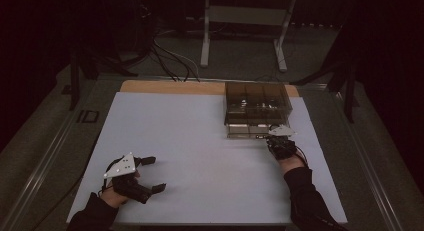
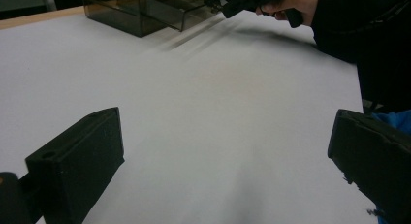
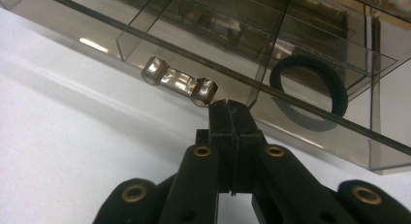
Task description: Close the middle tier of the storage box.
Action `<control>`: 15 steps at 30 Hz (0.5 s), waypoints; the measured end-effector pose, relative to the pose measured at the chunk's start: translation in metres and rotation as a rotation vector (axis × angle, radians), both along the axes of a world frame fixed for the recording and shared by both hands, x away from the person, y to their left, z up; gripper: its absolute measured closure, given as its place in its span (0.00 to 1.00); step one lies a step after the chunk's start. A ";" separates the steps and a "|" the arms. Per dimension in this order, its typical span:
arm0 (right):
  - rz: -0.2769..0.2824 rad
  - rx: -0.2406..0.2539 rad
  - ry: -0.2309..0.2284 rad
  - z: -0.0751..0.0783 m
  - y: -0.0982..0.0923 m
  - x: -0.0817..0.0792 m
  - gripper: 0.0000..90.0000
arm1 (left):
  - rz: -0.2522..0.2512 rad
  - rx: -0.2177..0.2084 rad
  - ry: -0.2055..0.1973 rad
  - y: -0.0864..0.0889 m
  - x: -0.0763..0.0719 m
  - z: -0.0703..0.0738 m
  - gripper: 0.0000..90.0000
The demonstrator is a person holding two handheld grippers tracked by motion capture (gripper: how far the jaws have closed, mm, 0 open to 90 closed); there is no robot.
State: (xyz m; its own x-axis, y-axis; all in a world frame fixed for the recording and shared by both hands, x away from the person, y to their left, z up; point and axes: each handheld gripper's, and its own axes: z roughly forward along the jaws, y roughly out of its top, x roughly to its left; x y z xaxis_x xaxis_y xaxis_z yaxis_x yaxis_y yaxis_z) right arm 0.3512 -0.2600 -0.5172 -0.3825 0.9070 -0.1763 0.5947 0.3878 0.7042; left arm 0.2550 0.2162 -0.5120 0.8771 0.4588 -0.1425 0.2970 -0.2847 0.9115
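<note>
My right claw is pressed shut, empty, at the near drawer's metal handle of the smoky organiser far right on the tabletop, apparently to nudge it, while my left claw rests open near left

The high view is dim, its edges falling to near black around the pale worktop. The left gripper view is brighter, with the organiser far beyond the fingers smeared by blur. In the right gripper view, glare streaks its smoky plastic just past the fingertips.
</note>
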 end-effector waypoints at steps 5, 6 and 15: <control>-0.003 0.009 0.005 0.000 -0.002 0.002 1.00 | -0.002 -0.002 0.000 0.000 0.000 0.000 0.01; -0.003 0.009 0.005 0.000 -0.002 0.002 1.00 | -0.001 -0.001 0.000 0.000 0.000 0.000 0.01; -0.010 0.011 0.005 0.001 -0.001 0.006 1.00 | -0.001 -0.002 -0.001 0.000 0.000 0.000 0.01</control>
State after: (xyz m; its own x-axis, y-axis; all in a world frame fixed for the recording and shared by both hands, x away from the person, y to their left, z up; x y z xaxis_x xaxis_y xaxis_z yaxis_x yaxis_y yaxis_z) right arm 0.3567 -0.2612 -0.5161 -0.3740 0.9127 -0.1646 0.6024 0.3739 0.7052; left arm 0.2549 0.2159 -0.5117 0.8778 0.4575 -0.1423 0.2956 -0.2833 0.9124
